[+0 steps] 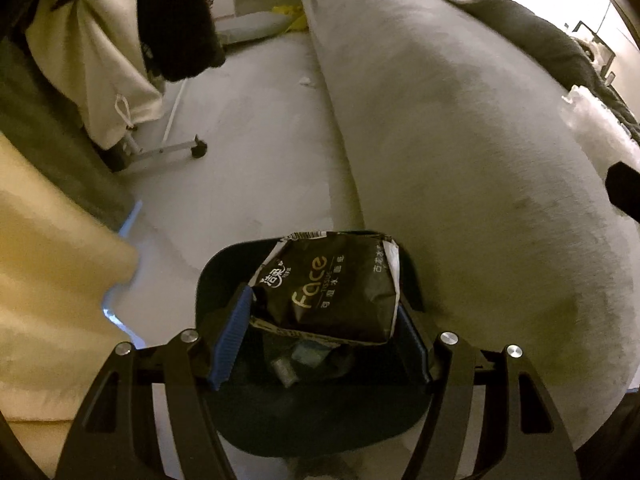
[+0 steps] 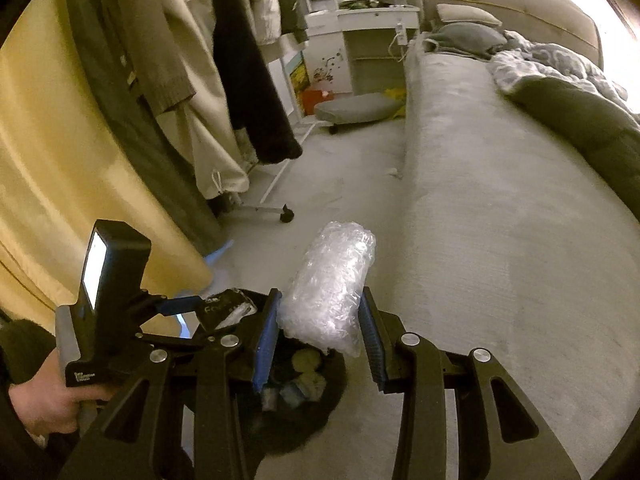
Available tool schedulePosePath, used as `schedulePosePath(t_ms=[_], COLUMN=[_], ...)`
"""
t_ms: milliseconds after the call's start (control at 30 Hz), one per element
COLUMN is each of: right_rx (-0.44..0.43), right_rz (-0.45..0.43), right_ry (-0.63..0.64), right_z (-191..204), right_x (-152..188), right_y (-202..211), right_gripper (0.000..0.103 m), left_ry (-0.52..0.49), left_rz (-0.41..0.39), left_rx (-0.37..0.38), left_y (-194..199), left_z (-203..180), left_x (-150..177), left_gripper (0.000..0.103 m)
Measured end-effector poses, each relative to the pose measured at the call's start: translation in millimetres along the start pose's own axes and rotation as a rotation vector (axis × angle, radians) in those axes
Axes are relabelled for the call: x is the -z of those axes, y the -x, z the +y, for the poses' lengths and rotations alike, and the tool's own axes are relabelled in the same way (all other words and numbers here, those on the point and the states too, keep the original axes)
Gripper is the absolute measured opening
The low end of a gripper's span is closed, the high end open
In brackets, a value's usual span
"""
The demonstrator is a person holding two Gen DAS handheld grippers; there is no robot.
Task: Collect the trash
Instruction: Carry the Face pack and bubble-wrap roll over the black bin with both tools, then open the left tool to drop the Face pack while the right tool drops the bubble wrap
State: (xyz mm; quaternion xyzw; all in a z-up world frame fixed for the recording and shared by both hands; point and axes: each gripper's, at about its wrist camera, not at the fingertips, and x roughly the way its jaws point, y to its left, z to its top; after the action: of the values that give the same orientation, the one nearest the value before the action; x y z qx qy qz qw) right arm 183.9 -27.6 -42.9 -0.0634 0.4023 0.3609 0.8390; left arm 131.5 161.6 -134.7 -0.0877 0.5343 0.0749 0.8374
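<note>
My left gripper (image 1: 322, 316) is shut on a dark tissue packet (image 1: 326, 292) printed "Face", held right over a black trash bin (image 1: 224, 268) on the floor. Scraps lie in the bin below the packet. In the right wrist view my right gripper (image 2: 320, 312) is shut on a roll of clear bubble wrap (image 2: 330, 284), which hangs above the same bin (image 2: 316, 420). The left gripper (image 2: 188, 306) with its packet (image 2: 226, 308) shows at the left of that view, held by a hand (image 2: 44, 404).
A bed with a pale cover (image 1: 460, 160) runs along the right, with crumpled bedding (image 2: 560, 76) further back. A wheeled clothes rack (image 2: 264, 210) with hanging garments (image 2: 248, 80) stands left. A yellow curtain (image 2: 60, 160) is at the near left. A cushion (image 2: 356, 108) lies by a white desk.
</note>
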Motion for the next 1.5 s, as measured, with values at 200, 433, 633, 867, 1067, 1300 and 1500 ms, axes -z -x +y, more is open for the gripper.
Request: schedulePosePath(t_ms=[200,433,633,867,1067,1300,1500], right_rx=[-0.009,-0.013,-0.038,-0.059,-0.066,-0.067,-0.063], right_rz=[0.026,0.043,0.070,0.104,0.143,0.195,0.234], right_ry=[0.019,0.028,0.038,0.042,0.059,0.070,0.070], right_z=[10,17,30,40,50,56,58], right_x=[-3,-10,-12,-13,-10,-5,0], right_y=[-14,-28,-44,-62,-79,-98,-111], right_gripper=[0.039,0.039,0.039,0.039,0.039,0.039,0.039], left_ry=[0.037,0.050,0.071,0.088,0.105,0.118,0.100], left_rz=[0.044,0.126,0.176,0.215,0.197,0.074,-0.045], left_rx=[0.019,0.012,0.021,0.052,0.066,0.042,0.023], left_y=[-9,-21,-29,-35,-32,-12,7], left_z=[18,31,46,56,67,72,74], left_x=[1,9,16,22,24,20,13], left_gripper=[0.070,0.070,0.070,0.078,0.086,0.086,0.086])
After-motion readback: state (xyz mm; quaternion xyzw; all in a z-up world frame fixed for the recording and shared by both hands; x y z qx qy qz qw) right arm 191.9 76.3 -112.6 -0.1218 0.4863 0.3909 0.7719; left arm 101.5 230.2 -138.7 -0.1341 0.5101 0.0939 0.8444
